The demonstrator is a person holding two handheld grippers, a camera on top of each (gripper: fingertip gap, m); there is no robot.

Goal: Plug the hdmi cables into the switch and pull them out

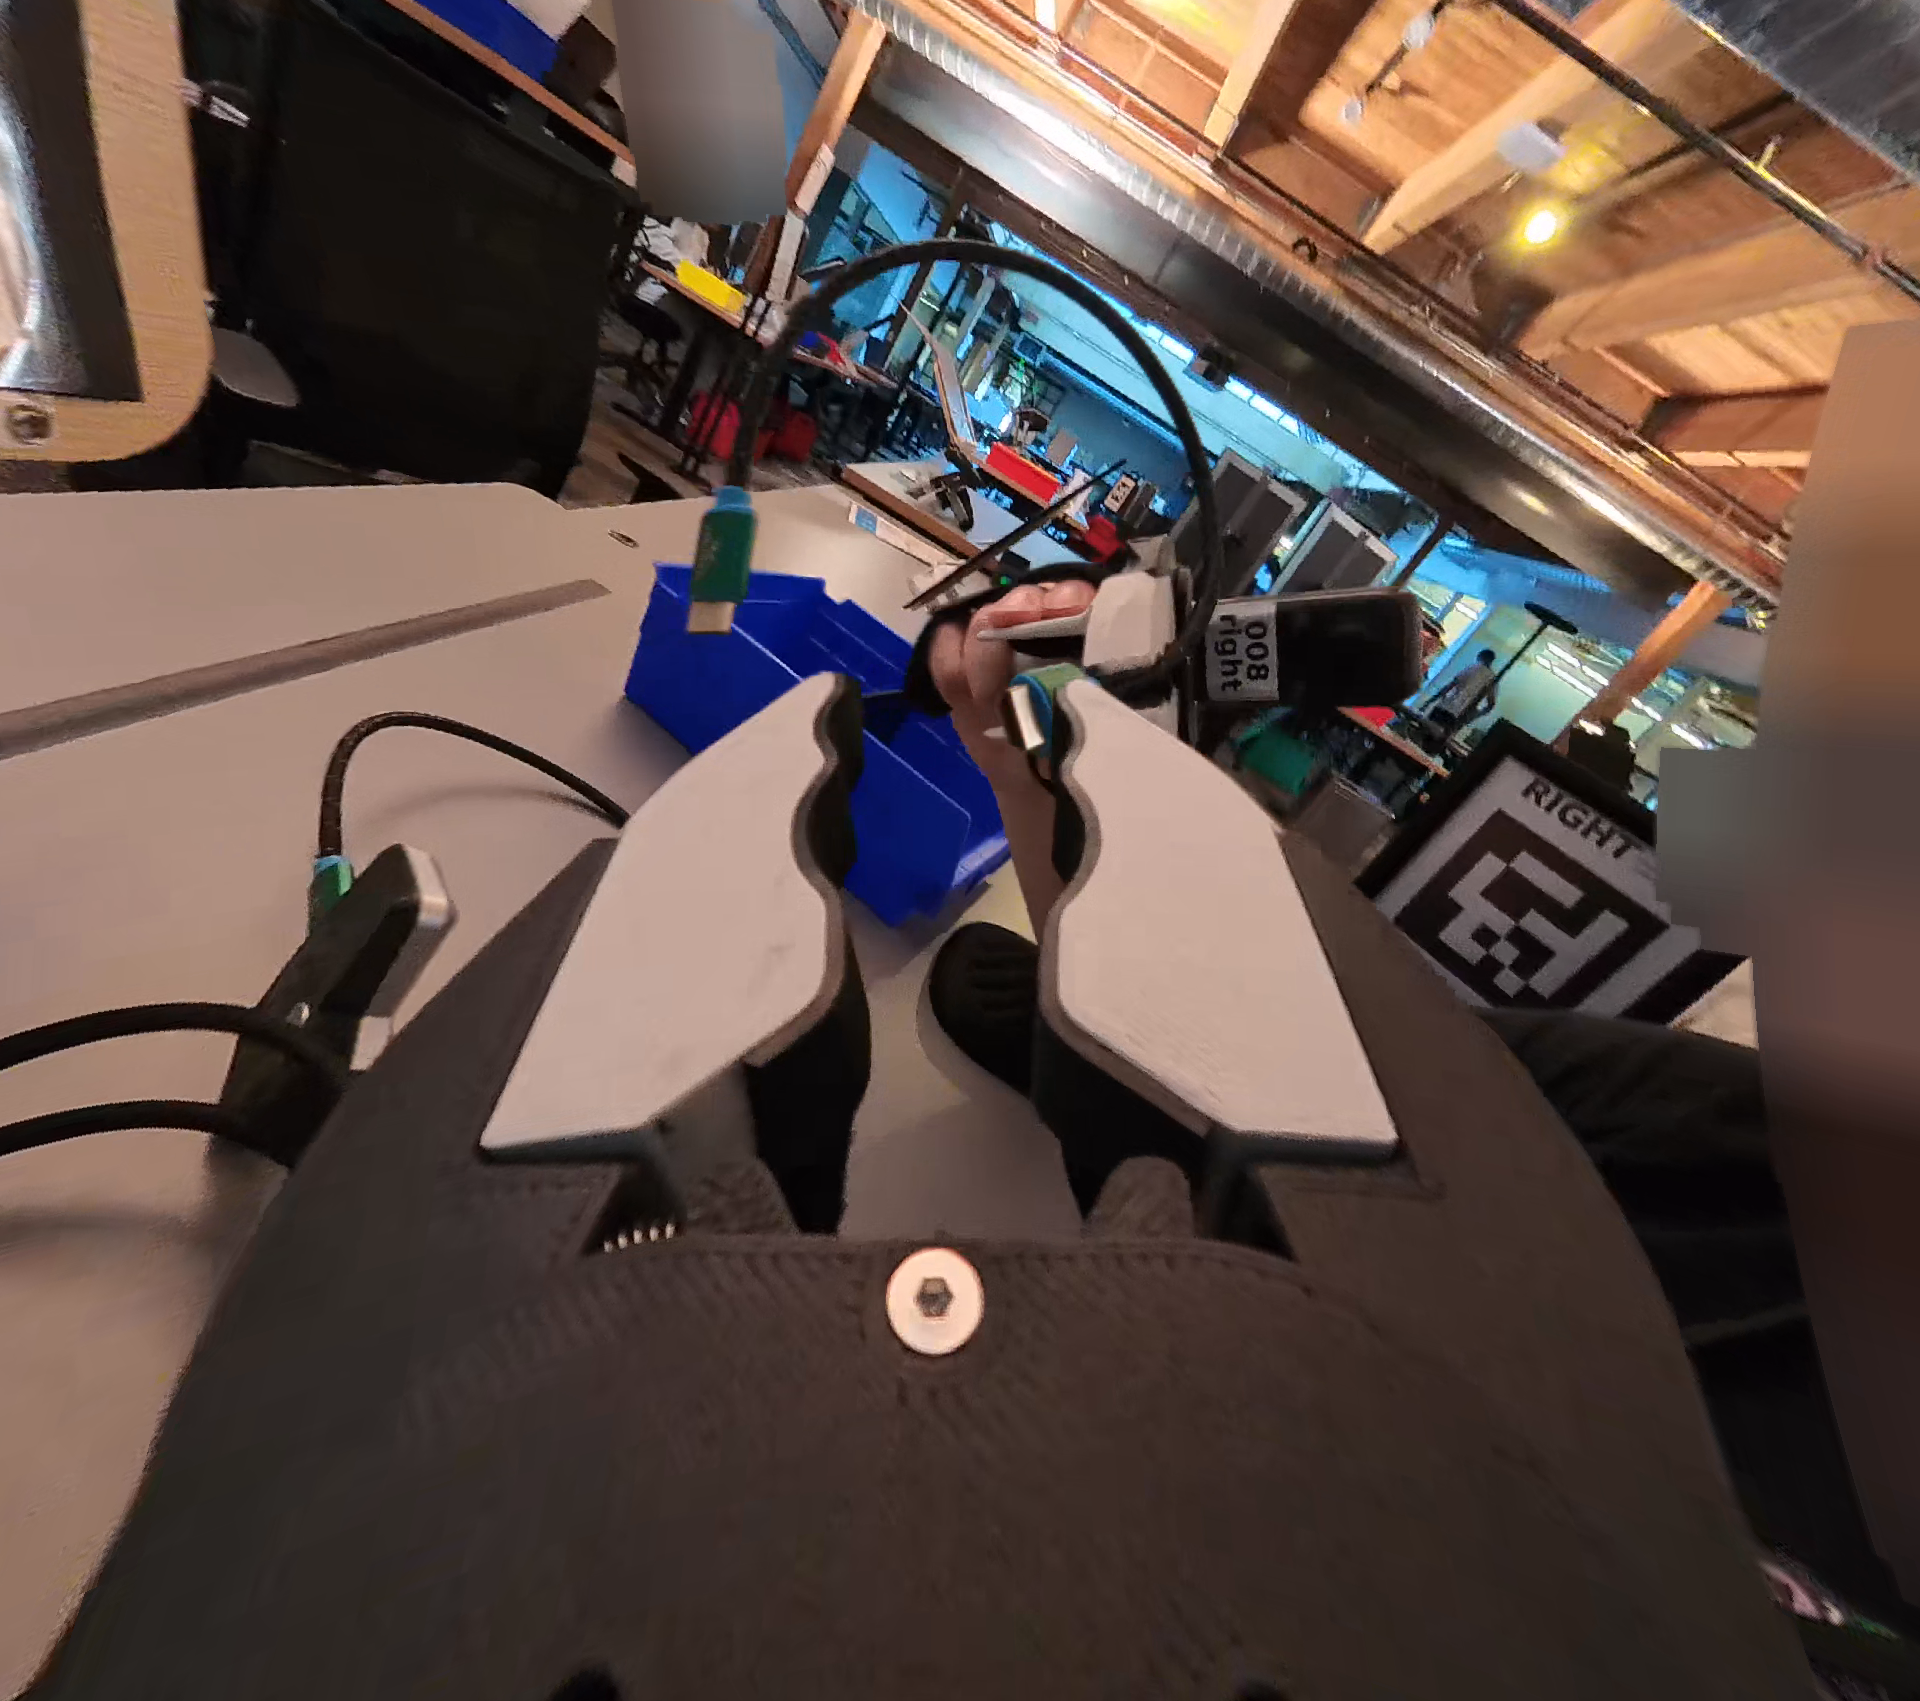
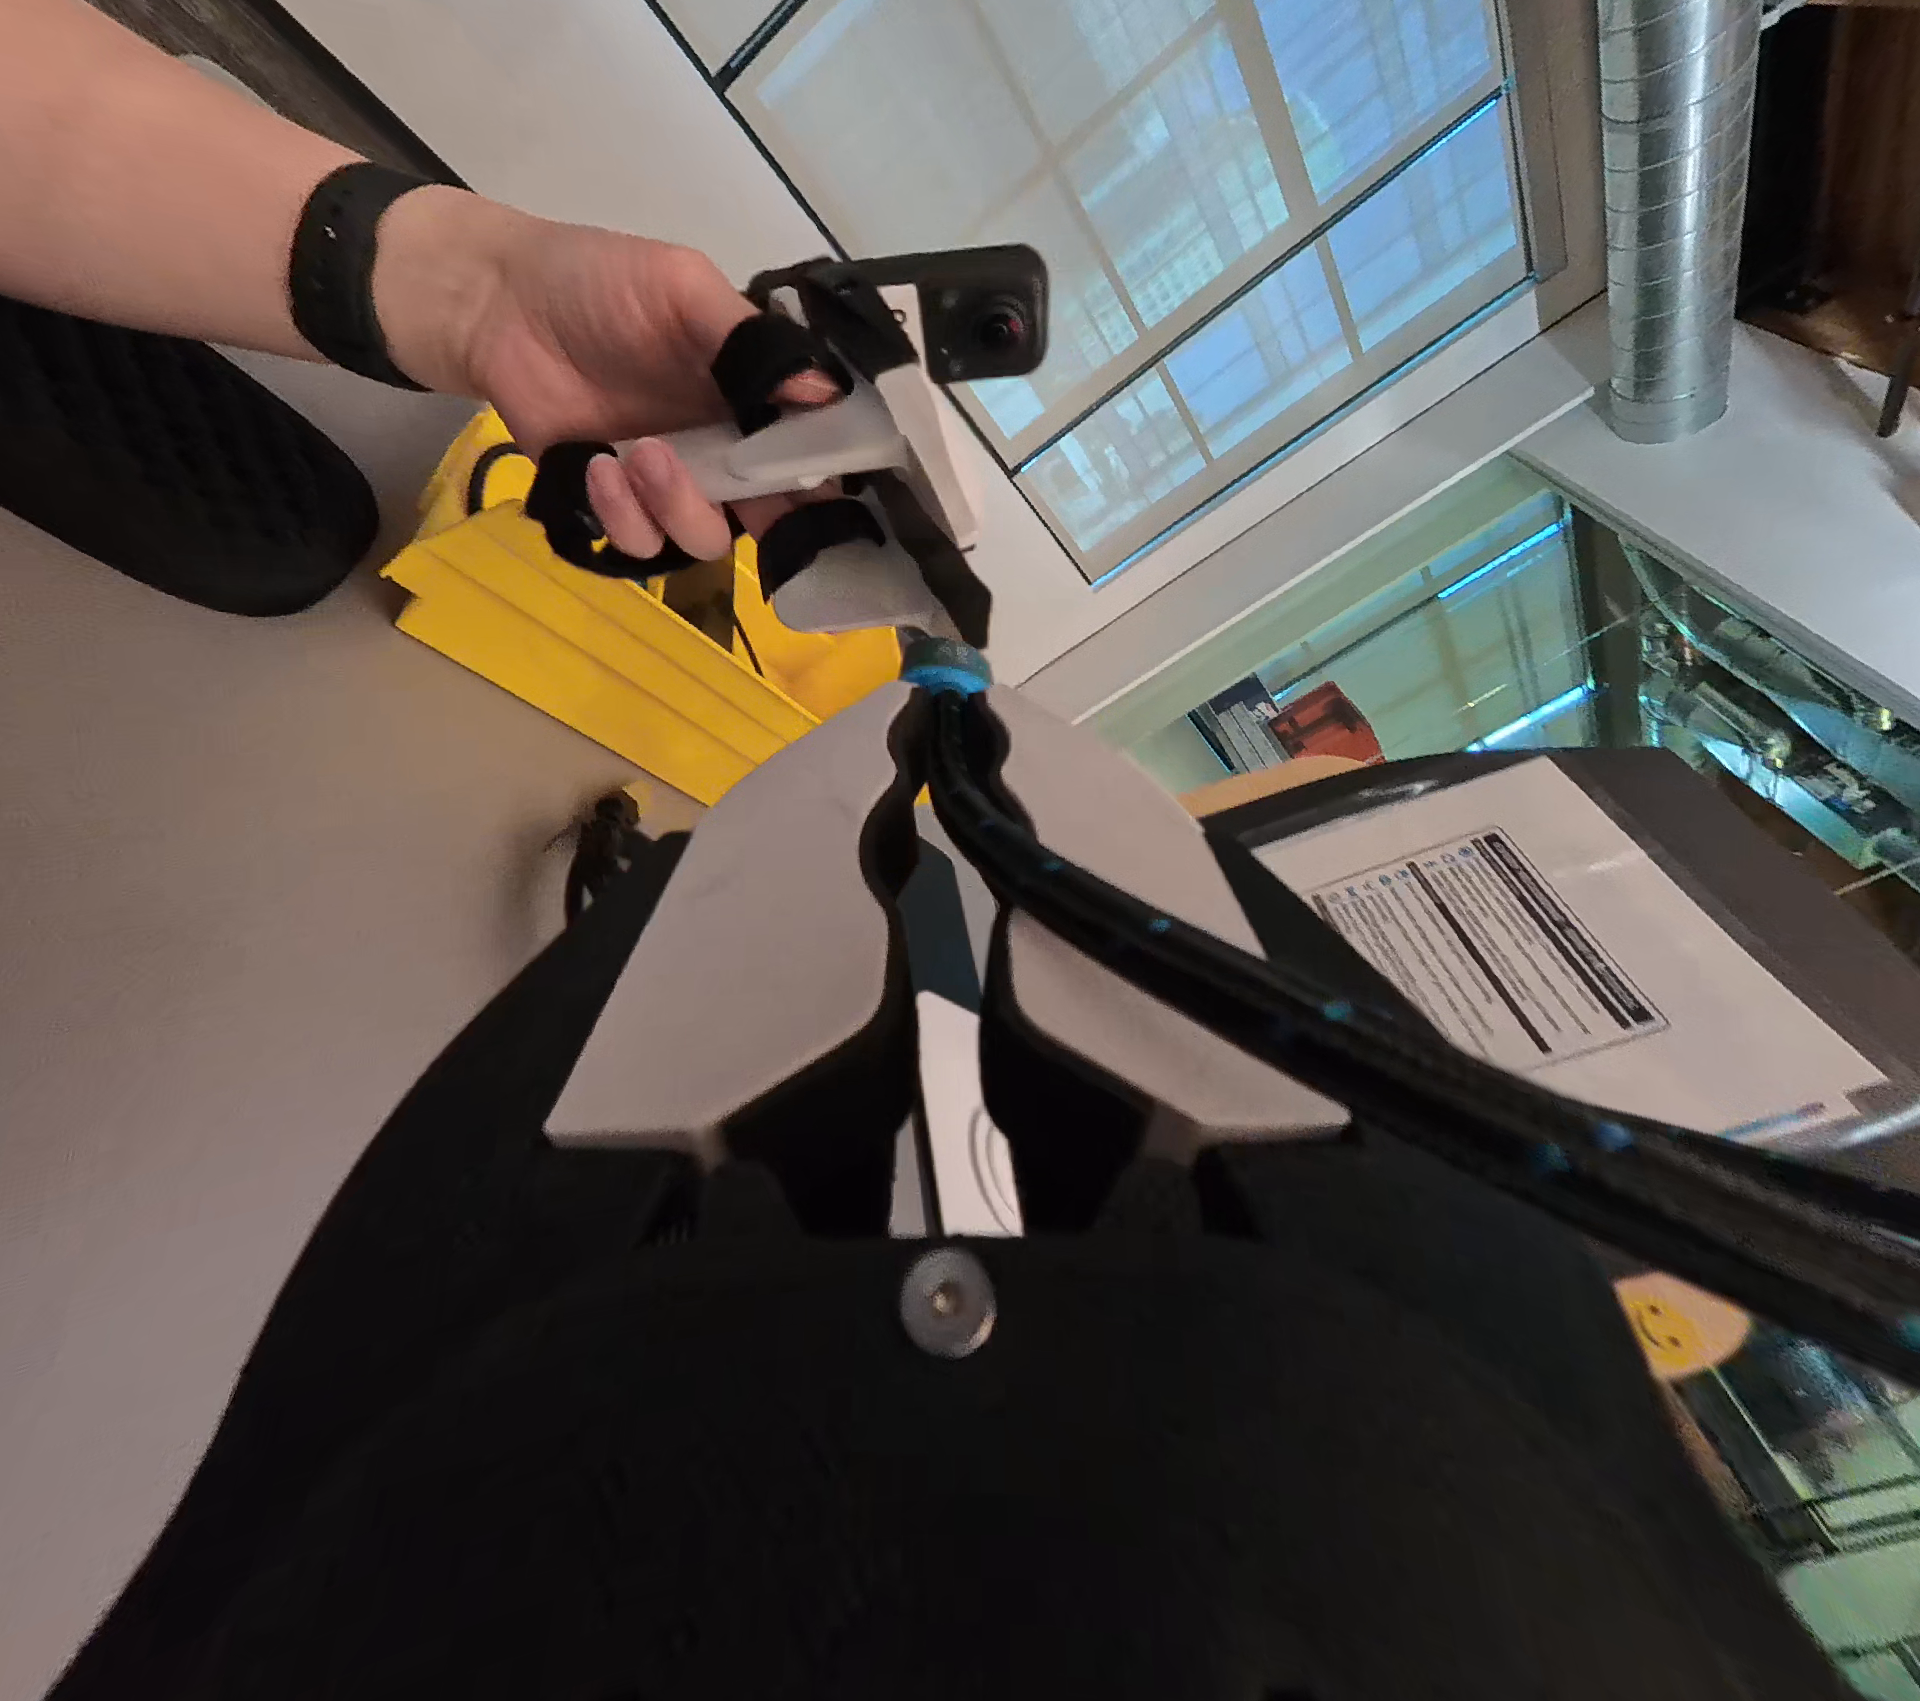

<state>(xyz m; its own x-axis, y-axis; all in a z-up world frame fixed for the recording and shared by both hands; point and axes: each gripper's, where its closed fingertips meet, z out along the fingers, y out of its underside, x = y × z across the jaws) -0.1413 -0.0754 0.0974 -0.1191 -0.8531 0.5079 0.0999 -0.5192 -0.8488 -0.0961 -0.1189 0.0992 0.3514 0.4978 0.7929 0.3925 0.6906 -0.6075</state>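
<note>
Nearest the lens in the right wrist view, the right claw [image 2: 940, 706] is clamped on a black braided hdmi cable [image 2: 1247, 955] just behind its blue-collared plug [image 2: 940, 669], the cord trailing off to the lower right. Seen from the left wrist view, the left claw [image 1: 956, 706] stands narrowly parted and holds nothing, with that cable arching above it and a second, green-collared plug [image 1: 722, 555] hanging free over a blue bin [image 1: 790, 695]. Farther left, the switch [image 1: 358, 945] sits on the grey surface [image 1: 208, 768] with a cable plugged into it, while a yellow bin [image 2: 592, 643] lies beyond the hand [image 2: 582, 342] holding the left claw.
</note>
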